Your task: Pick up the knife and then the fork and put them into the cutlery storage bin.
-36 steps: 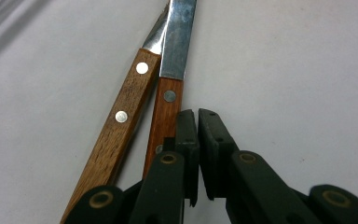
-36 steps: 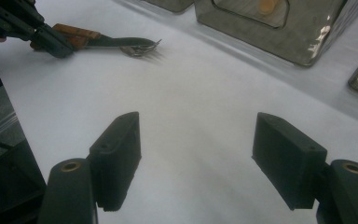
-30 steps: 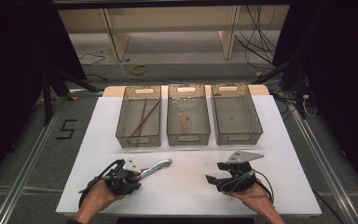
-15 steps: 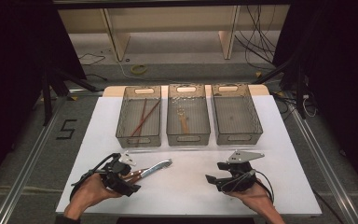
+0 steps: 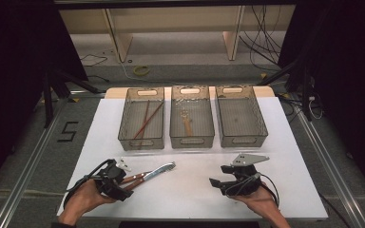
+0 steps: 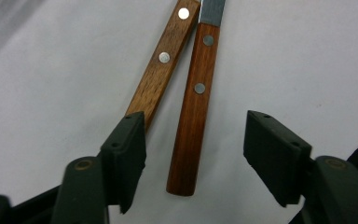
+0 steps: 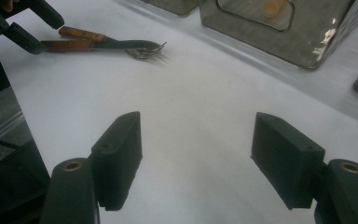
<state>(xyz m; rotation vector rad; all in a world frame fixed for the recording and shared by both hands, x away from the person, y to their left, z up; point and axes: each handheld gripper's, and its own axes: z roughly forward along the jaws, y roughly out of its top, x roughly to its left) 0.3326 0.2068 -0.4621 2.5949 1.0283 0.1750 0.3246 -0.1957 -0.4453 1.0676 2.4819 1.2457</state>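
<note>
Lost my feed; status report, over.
Left claw open, straddling redder handle. Browner handle alongside, beside one jaw. Right claw open, empty.

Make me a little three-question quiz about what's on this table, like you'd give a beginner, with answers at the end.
1. True or false: the left tool is clamped shut on a wooden handle.
2. How many mesh bins stand in the row at the far side of the white table?
3. Which bin holds the two long thin sticks? A) left bin B) middle bin C) right bin

Key:
1. False. Its jaws are open, with the darker handle lying between them and the lighter handle beside it.
2. Three: left bin, middle bin, right bin.
3. A.
</note>
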